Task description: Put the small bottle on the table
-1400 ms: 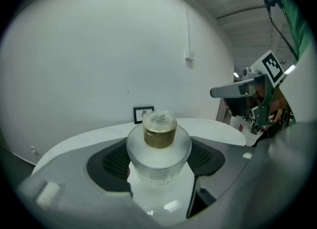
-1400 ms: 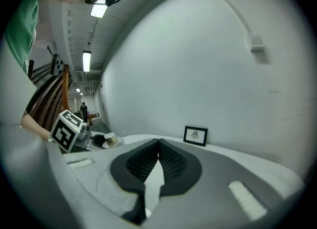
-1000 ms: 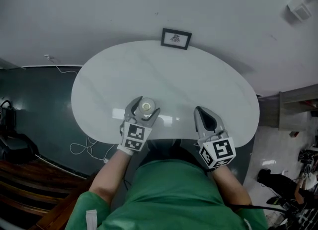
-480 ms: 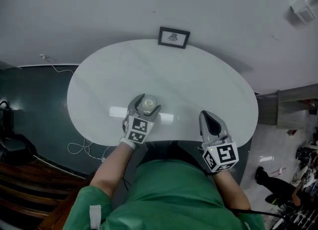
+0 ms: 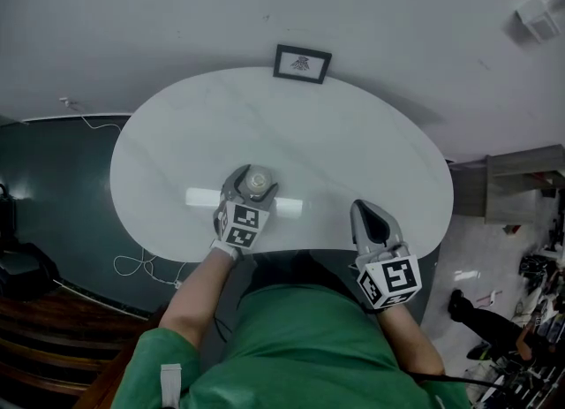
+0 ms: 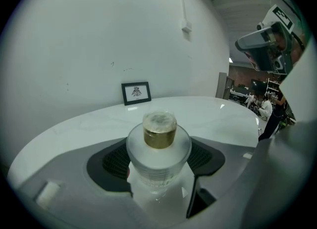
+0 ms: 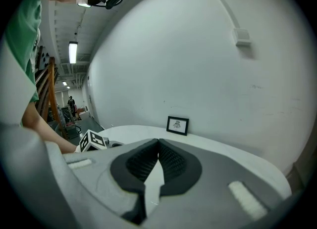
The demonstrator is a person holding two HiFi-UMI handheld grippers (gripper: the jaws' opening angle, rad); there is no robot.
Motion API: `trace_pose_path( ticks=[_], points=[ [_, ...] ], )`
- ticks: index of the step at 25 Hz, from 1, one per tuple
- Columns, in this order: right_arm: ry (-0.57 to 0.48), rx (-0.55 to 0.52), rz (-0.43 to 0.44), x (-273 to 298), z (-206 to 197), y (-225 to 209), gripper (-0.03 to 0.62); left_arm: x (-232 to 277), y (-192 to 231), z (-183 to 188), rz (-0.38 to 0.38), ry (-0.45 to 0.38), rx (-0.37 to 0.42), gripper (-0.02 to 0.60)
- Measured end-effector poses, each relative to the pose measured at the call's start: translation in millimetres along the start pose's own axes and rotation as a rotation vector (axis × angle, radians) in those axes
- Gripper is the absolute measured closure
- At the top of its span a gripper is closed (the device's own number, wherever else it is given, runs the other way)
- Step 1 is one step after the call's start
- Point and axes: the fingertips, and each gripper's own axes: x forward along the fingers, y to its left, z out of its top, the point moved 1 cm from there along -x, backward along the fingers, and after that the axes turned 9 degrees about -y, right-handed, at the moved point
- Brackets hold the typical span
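Note:
A small frosted bottle (image 5: 258,182) with a gold cap stands upright over the near left part of the white oval table (image 5: 353,142). My left gripper (image 5: 255,179) is shut on it, a dark pad against each side of the bottle's body (image 6: 158,156). Whether its base touches the tabletop is hidden. My right gripper (image 5: 361,210) is shut and empty at the table's near edge, apart from the bottle. In the right gripper view its pads (image 7: 171,161) meet at the tips (image 7: 158,141), and the left gripper's marker cube (image 7: 94,141) shows at the left.
A small black picture frame (image 5: 302,64) leans against the white wall at the table's far edge (image 6: 136,93) (image 7: 177,125). A white cable (image 5: 141,266) lies on the dark floor to the left. A grey cabinet (image 5: 521,182) stands at the right.
The left jaws have drawn in around the bottle, and that gripper has edged a little further over the table. The right gripper has slid back slightly toward the near edge.

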Motion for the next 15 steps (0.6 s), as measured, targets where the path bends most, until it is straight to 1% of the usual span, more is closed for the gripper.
trace_pose_path(
  ticks=[7, 12, 15],
  points=[
    [0.003, -0.024, 0.009, 0.5, 2.2, 3.0, 0.591, 3.2, -1.4, -8.6, -0.001, 0.014, 0.009, 0.236],
    [0.006, -0.020, 0.014, 0.2, 1.3, 6.5, 0.591, 4.0, 1.8, -15.9, 0.007, 0.027, 0.006, 0.236],
    [0.009, -0.008, 0.014, -0.4, 0.5, 7.3, 0.591, 2.2, 2.6, -19.0, -0.001, 0.025, 0.004, 0.236]
  ],
)
